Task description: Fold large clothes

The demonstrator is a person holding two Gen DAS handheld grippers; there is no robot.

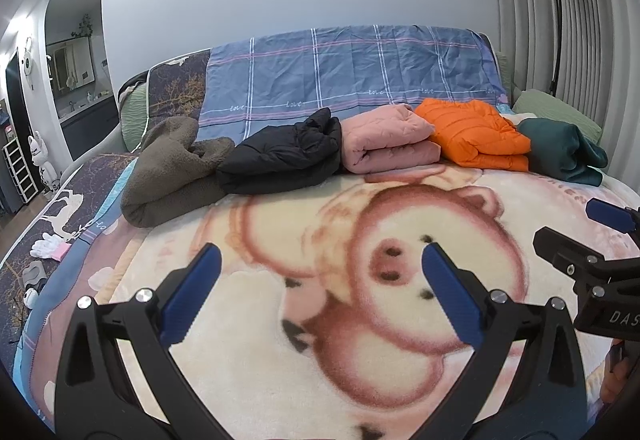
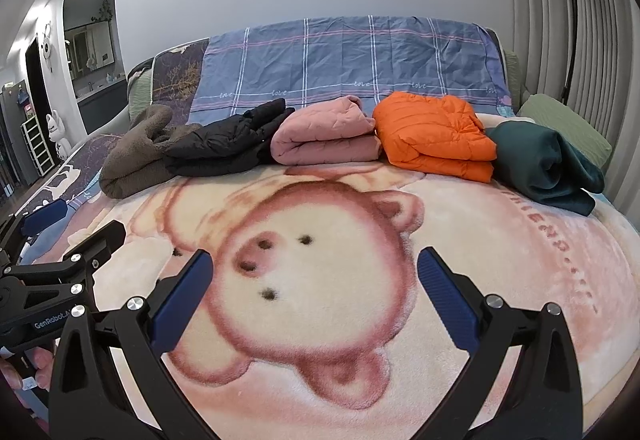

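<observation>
While both our jaws hang wide and empty over the pig blanket [image 2: 320, 320], left gripper [image 1: 320, 292] beside right gripper [image 2: 314, 296], five folded garments line up beyond them: brown fleece [image 1: 168, 168], black jacket [image 1: 280, 156], pink [image 2: 328, 136], orange [image 2: 436, 136], teal [image 2: 548, 168]. Folding looks about finished.

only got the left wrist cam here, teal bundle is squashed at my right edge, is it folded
Observer: Yes. In the right wrist view the teal garment is a folded bundle, last in the row beside the orange jacket.
Operator: anything printed on the blanket over that side
Observer: Pink lettering curves along the pig blanket below the teal garment.
Operator: what does my own gripper look like from there
Observer: The left gripper shows at the left edge, open and empty, with fingers of a hand under its body.
</observation>
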